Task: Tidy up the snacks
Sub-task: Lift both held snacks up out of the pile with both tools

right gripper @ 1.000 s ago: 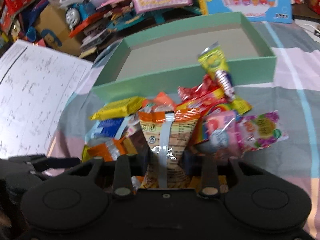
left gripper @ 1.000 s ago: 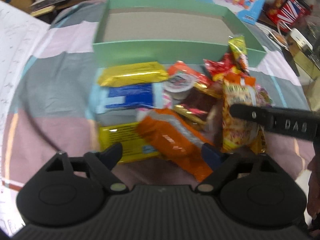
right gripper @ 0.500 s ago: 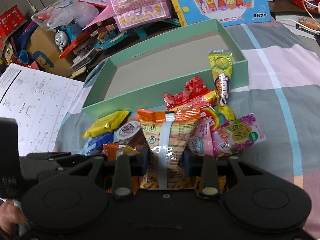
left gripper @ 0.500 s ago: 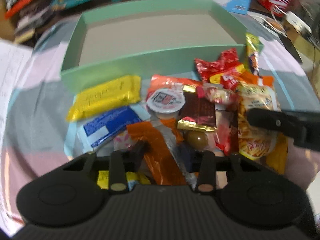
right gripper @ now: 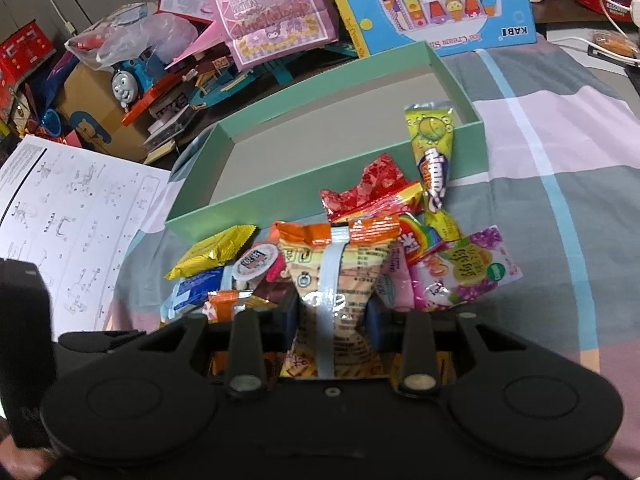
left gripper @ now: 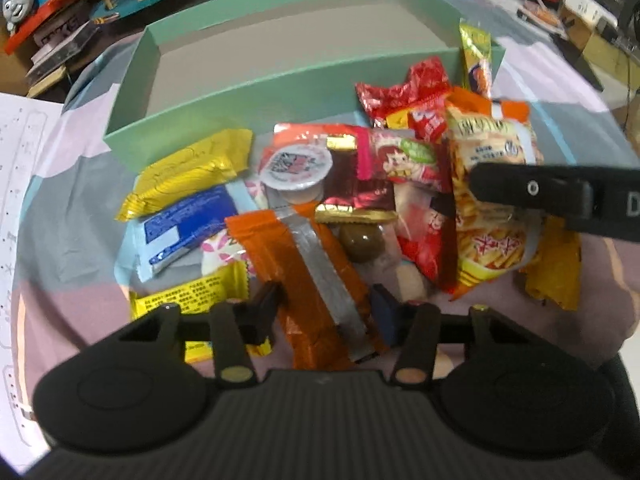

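A shallow mint-green box [right gripper: 460, 148] sits open on a patchwork bedspread [right gripper: 560, 200], and its grey floor is bare: no snack has gone in yet. All the snacks lie in a loose heap [left gripper: 360, 184] just in front of the box's near wall, some touching it. Among them are a yellow foil bar [left gripper: 188, 168], a blue packet [left gripper: 180, 224], a small round jelly cup [left gripper: 296, 168], a crumpled red wrapper [left gripper: 404, 88] and a purple gummy pouch [right gripper: 464, 276]. The right gripper [right gripper: 332, 320] is clamped on a tall orange-topped crisp bag [right gripper: 340, 264], holding it upright at the heap's near edge. The left gripper [left gripper: 324, 308] straddles a long orange packet [left gripper: 304, 276] with a silver seam; its jaws have just narrowed and then eased out a little, and whether the pads now press on the packet cannot be told. Judging by this, sorting is only starting, with the whole pile still to move.
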